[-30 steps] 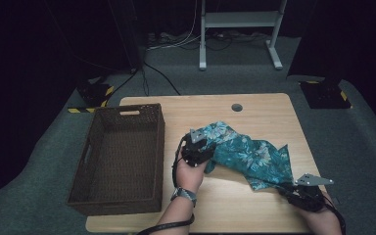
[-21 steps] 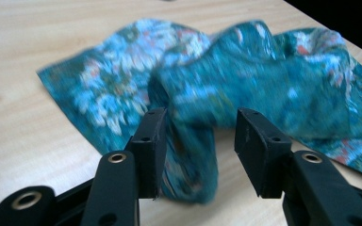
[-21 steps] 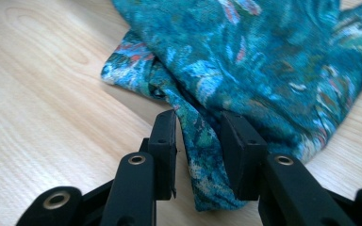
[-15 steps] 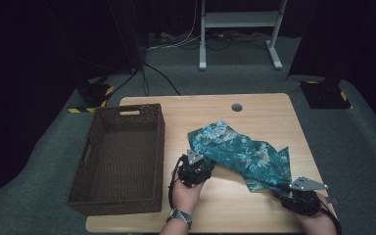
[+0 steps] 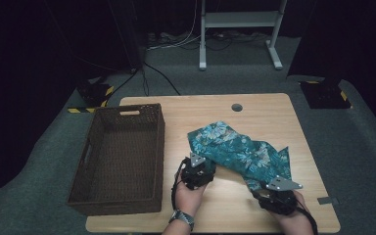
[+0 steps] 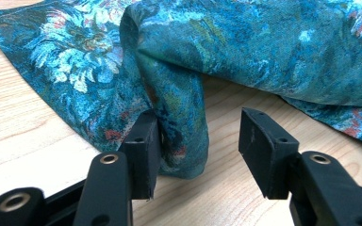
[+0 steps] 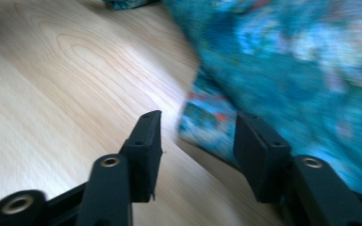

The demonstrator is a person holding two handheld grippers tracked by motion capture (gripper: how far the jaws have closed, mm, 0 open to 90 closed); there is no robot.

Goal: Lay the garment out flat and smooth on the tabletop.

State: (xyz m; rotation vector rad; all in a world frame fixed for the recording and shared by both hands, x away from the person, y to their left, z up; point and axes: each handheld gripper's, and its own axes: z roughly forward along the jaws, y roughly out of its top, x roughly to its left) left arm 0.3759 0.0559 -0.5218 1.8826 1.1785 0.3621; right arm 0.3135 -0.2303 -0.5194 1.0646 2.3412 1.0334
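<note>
Cloth, teal with a floral print, lies crumpled on the wooden counter, right of centre, running from about 10 o'clock down to 4 o'clock across the right half. Left gripper sits at the cloth's 7 o'clock edge; in the left gripper view its fingers stand apart, a hanging fold of cloth between them, touching the left finger and clear of the right one. These fingers have just been opening. Right gripper sits at the cloth's 5 o'clock corner; in the right gripper view, which is blurred, its fingers stand apart, having just been opening, with a cloth corner lying on the counter between them, not pressed. Wicker basket stands at 9 o'clock of the cloth, near the left gripper and apart from it.
</note>
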